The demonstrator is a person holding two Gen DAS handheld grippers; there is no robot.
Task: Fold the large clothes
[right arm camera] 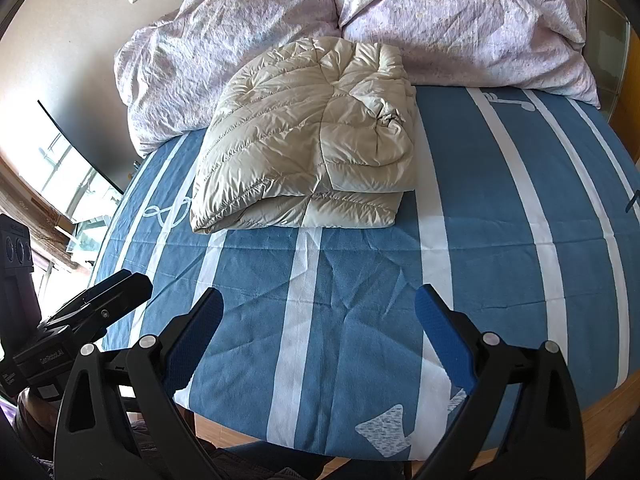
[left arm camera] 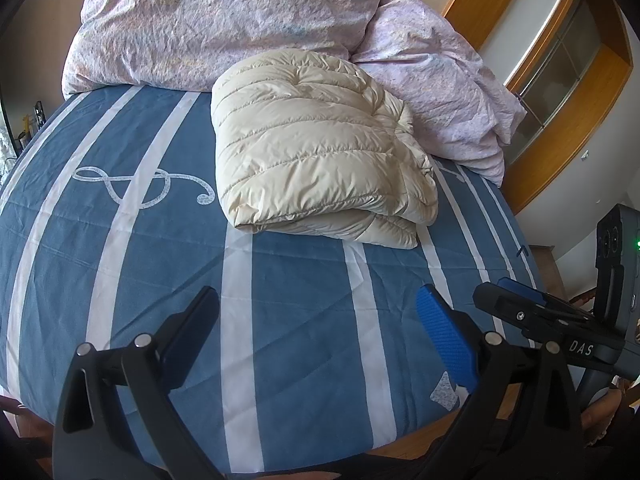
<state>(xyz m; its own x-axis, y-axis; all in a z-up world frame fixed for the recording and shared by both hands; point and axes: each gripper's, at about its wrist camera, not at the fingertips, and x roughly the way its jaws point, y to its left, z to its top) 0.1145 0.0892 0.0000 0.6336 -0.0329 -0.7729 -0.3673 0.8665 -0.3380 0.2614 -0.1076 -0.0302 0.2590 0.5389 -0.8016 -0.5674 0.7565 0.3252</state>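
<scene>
Cream jacket point(left arm camera: 320, 148) beyond open claws point(left arm camera: 320, 332).

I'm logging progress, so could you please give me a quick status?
Both claws, left and right, open, empty. Jacket folded on bed. Nothing in the way.

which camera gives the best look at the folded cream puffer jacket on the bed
The right wrist view: the puffer jacket lies central, showing its top seams and stacked front edge. The left wrist view shows the puffer jacket more from its left side, layers bunched at right.
</scene>
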